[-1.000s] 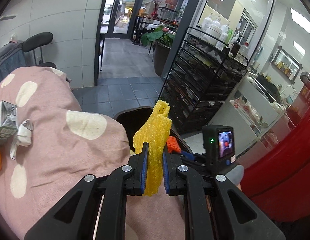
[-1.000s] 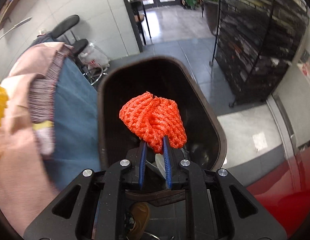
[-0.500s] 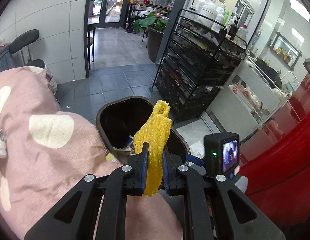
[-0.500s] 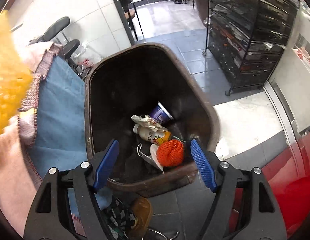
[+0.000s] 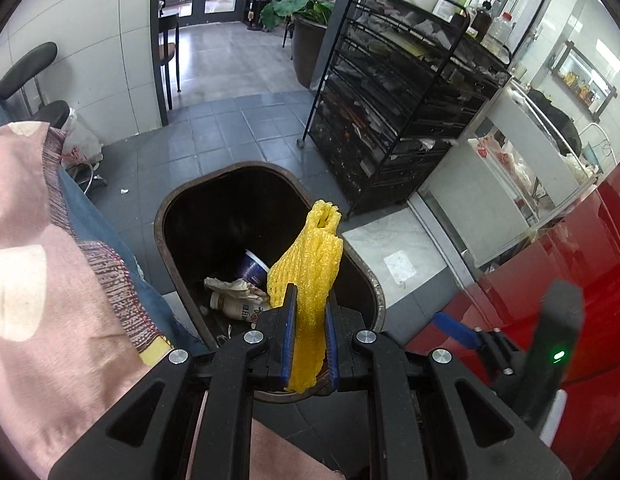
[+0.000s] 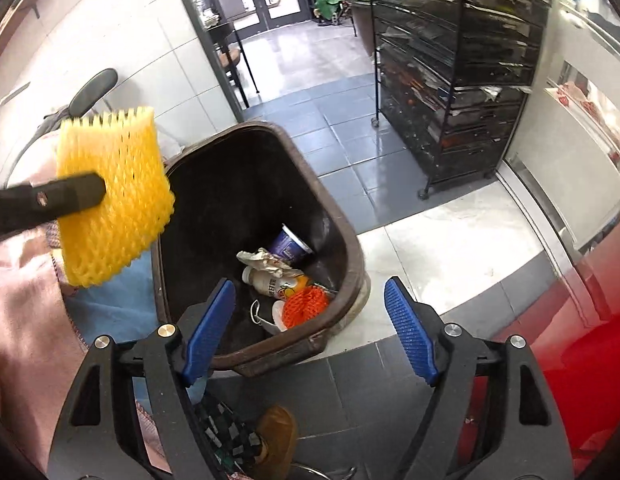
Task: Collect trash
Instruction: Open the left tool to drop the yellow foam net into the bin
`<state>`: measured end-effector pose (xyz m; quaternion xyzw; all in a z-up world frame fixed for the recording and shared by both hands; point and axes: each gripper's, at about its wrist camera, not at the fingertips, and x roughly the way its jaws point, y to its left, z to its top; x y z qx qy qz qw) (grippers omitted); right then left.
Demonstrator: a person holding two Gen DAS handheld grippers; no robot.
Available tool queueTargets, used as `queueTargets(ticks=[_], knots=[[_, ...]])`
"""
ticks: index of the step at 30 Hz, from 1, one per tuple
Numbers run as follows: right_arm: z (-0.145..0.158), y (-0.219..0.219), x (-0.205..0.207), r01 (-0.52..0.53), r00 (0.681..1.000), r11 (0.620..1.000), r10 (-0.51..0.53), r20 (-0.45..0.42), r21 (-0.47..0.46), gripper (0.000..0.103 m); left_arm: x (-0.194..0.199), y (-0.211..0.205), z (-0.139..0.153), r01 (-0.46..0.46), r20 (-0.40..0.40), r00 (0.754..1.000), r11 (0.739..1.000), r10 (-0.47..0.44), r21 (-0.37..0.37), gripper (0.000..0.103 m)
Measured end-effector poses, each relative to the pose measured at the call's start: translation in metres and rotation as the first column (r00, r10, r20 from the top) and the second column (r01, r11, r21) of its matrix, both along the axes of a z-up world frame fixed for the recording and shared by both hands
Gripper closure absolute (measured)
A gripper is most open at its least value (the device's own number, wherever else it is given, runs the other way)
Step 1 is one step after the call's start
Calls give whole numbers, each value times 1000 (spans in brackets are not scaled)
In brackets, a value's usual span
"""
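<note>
Two grippers we hold over bin (image 5: 374, 288): left gripper (image 5: 309, 334) clamped on yellow foam net (image 5: 306, 268), right gripper (image 6: 310, 332) spread apart; orange net (image 6: 304, 306) inside bin

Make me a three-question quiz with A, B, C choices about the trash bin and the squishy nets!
1. Where is the orange foam net?
A. Inside the trash bin
B. On the floor
C. On the black rack

2. What colour is the net held by the left hand-held gripper?
A. Green
B. Yellow
C. White

3. How is the right hand-held gripper?
A. Shut on a bottle
B. Shut on the orange net
C. Open and empty

Answers: 1 A, the orange net lies among the bottle and cup at the bin's bottom. 2 B, the yellow foam net is pinched between the blue pads. 3 C, its blue pads stand wide apart with nothing between them.
</note>
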<state>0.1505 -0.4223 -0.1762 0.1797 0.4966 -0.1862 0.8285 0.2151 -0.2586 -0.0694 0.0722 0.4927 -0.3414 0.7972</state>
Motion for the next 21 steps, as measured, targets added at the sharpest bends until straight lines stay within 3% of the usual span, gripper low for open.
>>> queueTargets(ticks=[7,9,11,13,16,21], knots=[[1,-6,-2,27,1000,1000,-27,-2,0,26,4,-4,-8,-18,16,1000,999,17,30,89],[2,-6,-2,27,1000,1000,-27,-2,-2,26,7,-3,-10,-34,4,999,999,34,33,80],[3,-5,-1,22,1000,1000,-22,-3,0,26,9,1,-9,-62,0,998,998,62,17,43],[5,-3,-1,19,1000,1000,-19,0,-1,26,8,7,-3,-88,27,996,996,88,-12,30],[9,-3,-1,22,1000,1000,-22,9,-6,21,6,8,-1,-91,49,995,996,92,-21,19],[16,-2,-2,24,1000,1000,-24,16,-6,19,5,8,5,-75,64,995,996,77,-40,16]])
